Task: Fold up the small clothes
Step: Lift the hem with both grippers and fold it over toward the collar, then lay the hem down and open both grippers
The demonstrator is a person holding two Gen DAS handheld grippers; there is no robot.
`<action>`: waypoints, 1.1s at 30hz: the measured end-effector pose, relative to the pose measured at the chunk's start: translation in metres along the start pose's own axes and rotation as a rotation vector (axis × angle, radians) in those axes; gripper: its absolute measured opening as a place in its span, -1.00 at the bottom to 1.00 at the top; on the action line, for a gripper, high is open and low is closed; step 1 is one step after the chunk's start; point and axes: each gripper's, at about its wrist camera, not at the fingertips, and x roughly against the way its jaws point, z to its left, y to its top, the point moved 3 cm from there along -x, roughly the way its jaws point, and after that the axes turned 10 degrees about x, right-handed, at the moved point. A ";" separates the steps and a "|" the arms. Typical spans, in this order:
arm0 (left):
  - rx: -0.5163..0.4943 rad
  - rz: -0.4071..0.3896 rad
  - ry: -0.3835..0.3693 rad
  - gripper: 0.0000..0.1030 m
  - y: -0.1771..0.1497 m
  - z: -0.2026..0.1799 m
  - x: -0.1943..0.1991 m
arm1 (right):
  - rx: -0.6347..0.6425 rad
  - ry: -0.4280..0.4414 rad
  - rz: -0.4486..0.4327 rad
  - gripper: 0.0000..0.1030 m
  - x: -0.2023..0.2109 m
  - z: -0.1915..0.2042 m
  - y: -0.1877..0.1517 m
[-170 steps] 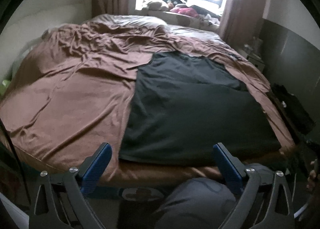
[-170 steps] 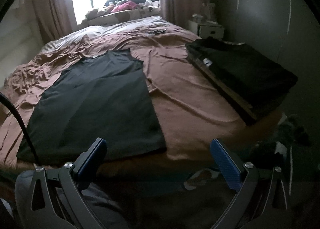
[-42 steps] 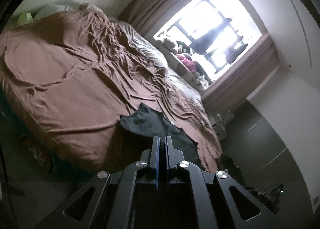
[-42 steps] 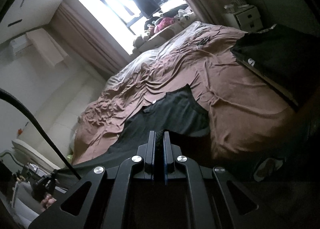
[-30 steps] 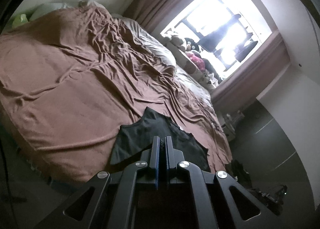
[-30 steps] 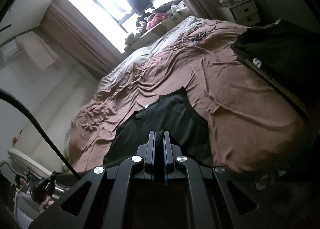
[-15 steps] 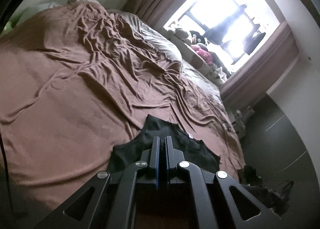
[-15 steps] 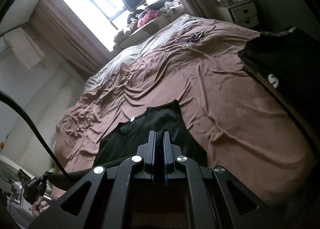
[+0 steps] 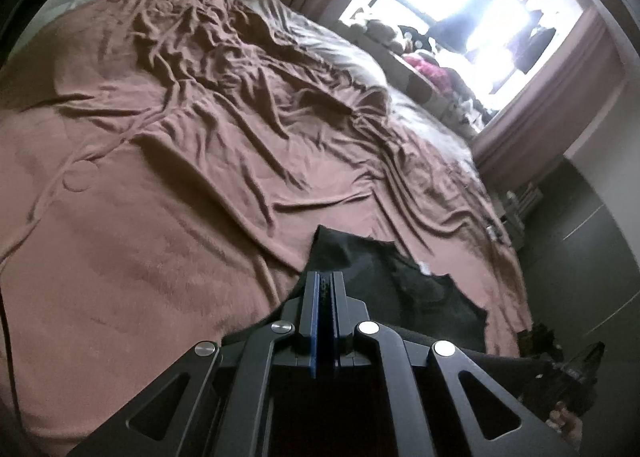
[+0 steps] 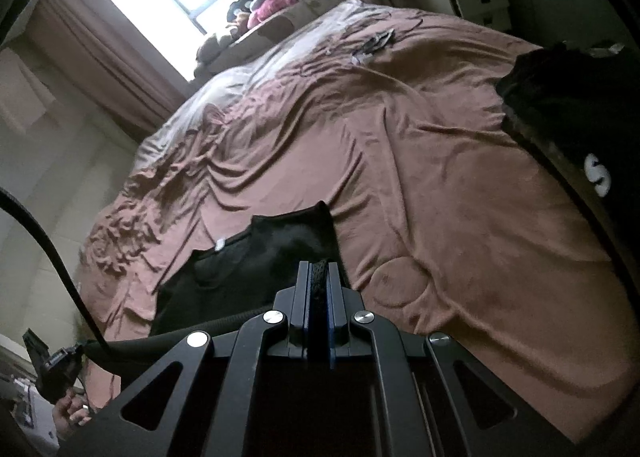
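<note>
A dark sleeveless shirt (image 9: 420, 289) lies on the brown bedspread (image 9: 168, 193). Its far end with the neckline shows beyond my fingers. My left gripper (image 9: 325, 277) is shut on the shirt's near hem at its left corner and holds it raised over the shirt. My right gripper (image 10: 319, 267) is shut on the hem at the right corner; dark fabric shows between its pads. In the right wrist view the shirt (image 10: 256, 261) stretches off to the left from that grip. The part of the shirt under both grippers is hidden.
A stack of folded dark clothes (image 10: 576, 121) sits at the bed's right edge. The window sill (image 9: 432, 69) beyond the bed holds soft toys and clothes. A white nightstand (image 10: 476, 1) stands at the far right. The other hand-held gripper (image 10: 52, 369) shows at lower left.
Both grippers, open in front of the flat shirt 5.7 s ago, are now shut on its hem. Over the last second they carried the hem forward over the shirt toward the neckline.
</note>
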 end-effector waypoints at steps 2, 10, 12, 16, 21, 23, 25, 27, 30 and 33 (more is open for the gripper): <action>-0.009 0.009 0.023 -0.91 0.005 0.001 -0.014 | 0.001 -0.007 0.018 -0.94 -0.014 -0.002 0.006; -0.027 0.050 0.080 -0.91 0.022 0.004 -0.064 | 0.011 -0.037 0.075 -0.94 -0.059 -0.007 0.023; -0.040 0.053 0.097 -0.91 0.025 0.004 -0.074 | 0.019 -0.048 0.083 -0.94 -0.069 -0.007 0.026; -0.044 0.074 0.119 -0.90 0.028 0.008 -0.094 | 0.020 -0.065 0.095 -0.94 -0.090 -0.008 0.032; -0.034 0.118 0.164 -0.79 0.033 0.012 -0.113 | 0.011 -0.095 0.078 -0.84 -0.099 -0.012 0.040; -0.049 0.135 0.153 -0.37 0.034 0.010 -0.113 | 0.019 -0.128 0.077 -0.53 -0.098 -0.011 0.040; -0.093 0.116 0.152 0.25 0.031 0.006 -0.106 | 0.027 -0.120 0.061 0.22 -0.093 -0.009 0.039; -0.155 0.099 0.169 0.44 0.029 0.001 -0.102 | 0.061 -0.136 0.042 0.33 -0.083 -0.007 0.037; -0.233 0.128 0.188 0.45 0.023 -0.003 -0.102 | 0.130 -0.126 0.068 0.33 -0.078 -0.001 0.028; -0.320 0.182 0.210 0.45 0.013 -0.007 -0.106 | 0.216 -0.137 0.123 0.32 -0.080 0.006 0.021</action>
